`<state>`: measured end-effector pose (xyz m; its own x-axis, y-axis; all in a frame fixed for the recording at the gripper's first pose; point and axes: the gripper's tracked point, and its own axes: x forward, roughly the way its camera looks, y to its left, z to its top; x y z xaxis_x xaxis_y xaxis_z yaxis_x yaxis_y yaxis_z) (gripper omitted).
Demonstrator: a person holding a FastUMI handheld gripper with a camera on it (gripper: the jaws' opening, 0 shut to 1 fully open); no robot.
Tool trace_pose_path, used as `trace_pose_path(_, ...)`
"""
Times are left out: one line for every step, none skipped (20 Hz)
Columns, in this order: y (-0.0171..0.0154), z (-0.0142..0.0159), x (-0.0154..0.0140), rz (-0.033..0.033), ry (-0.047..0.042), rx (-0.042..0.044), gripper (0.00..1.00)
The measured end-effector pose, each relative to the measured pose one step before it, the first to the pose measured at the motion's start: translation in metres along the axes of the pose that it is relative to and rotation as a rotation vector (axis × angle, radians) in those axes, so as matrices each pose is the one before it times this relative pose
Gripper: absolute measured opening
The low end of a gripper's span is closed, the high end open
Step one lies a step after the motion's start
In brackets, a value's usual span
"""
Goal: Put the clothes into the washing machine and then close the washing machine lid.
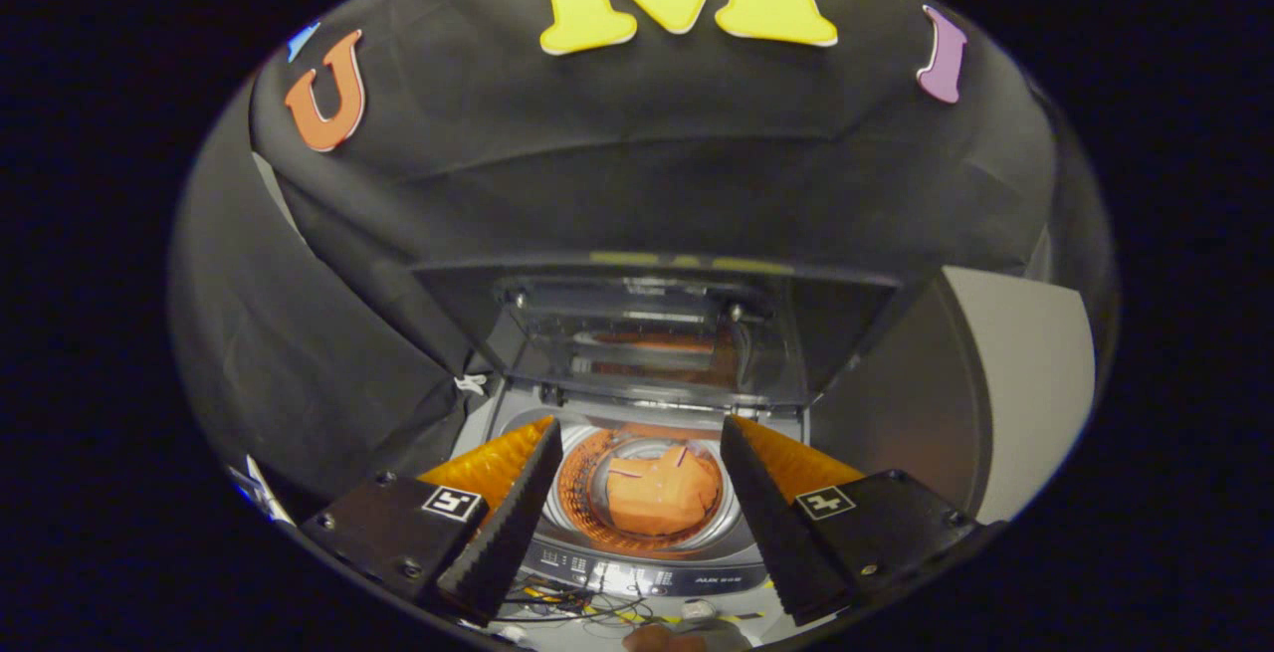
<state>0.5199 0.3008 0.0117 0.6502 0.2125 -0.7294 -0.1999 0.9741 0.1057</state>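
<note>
Since the washing machine (637, 533) sits ahead of the gripper (637, 503) with its lid (652, 338) standing open beyond the fingers, closing looks like the step in hand. The fingers are spread apart, holding nothing. The orange clothes (662, 498) lie in the drum, seen between them. Best to reach over the lid's top edge and draw it down evenly.

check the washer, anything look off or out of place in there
Nothing stands out. The orange clothes lie inside the drum of the washing machine, nothing hanging over the rim. The lid stands open, upright behind the drum. The gripper is open and empty above it.
</note>
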Motion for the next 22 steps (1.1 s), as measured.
trace_pose_path(0.00090,0.00913,-0.00809,-0.00002,-0.01612,-0.00038,1.00)
trace_pose_path(-0.00015,0.00968,-0.00766,-0.00150,-0.02055,-0.00092,1.00)
trace_pose_path(0.00026,0.00942,-0.00698,0.00015,-0.01796,-0.00193,1.00)
trace_pose_path(0.00021,0.00866,-0.00619,0.00123,-0.01435,-0.00273,1.00)
trace_pose_path(-0.00014,0.01032,-0.00578,0.00162,-0.01596,-0.00121,1.00)
trace_pose_path(0.00024,0.00865,-0.00446,0.00303,-0.01537,-0.00005,0.99)
trace_pose_path(0.00067,0.00601,-0.00176,0.00086,-0.01037,-0.00147,1.00)
trace_pose_path(-0.00131,0.00397,0.00202,-0.00043,-0.00630,-0.00083,0.99)
trace_pose_path(-0.00147,0.00453,0.00153,-0.00203,-0.00182,-0.00119,1.00)
trace_pose_path(-0.00209,0.00403,0.00353,-0.00203,-0.00100,-0.00118,0.99)
trace_pose_path(-0.00089,0.00410,0.00427,0.00106,-0.00294,-0.00010,0.99)
trace_pose_path(-0.00149,0.00328,0.00534,-0.00142,0.00157,-0.00149,1.00)
trace_pose_path(-0.00261,0.00385,0.00755,-0.00435,0.00526,-0.00084,0.99)
trace_pose_path(-0.00076,0.00399,0.00653,-0.00046,0.00313,0.00333,1.00)
trace_pose_path(0.00135,0.00462,0.00861,0.00663,0.00284,0.00335,1.00)
trace_pose_path(0.00169,0.00453,0.00865,0.00394,0.00188,0.00014,1.00)
trace_pose_path(-0.00020,0.00377,0.00862,0.00497,0.00288,-0.00524,1.00)
trace_pose_path(-0.00012,0.00309,0.00930,0.00281,0.00407,0.00267,1.00)
trace_pose_path(0.00061,0.00309,0.01052,0.00382,0.00819,0.00296,1.00)
trace_pose_path(0.00170,0.00272,0.01108,0.00698,0.00452,0.00327,1.00)
trace_pose_path(0.00019,0.00163,0.01007,0.00225,0.00606,0.00155,1.00)
trace_pose_path(0.00063,-0.00018,0.00990,0.00424,0.00639,0.00554,1.00)
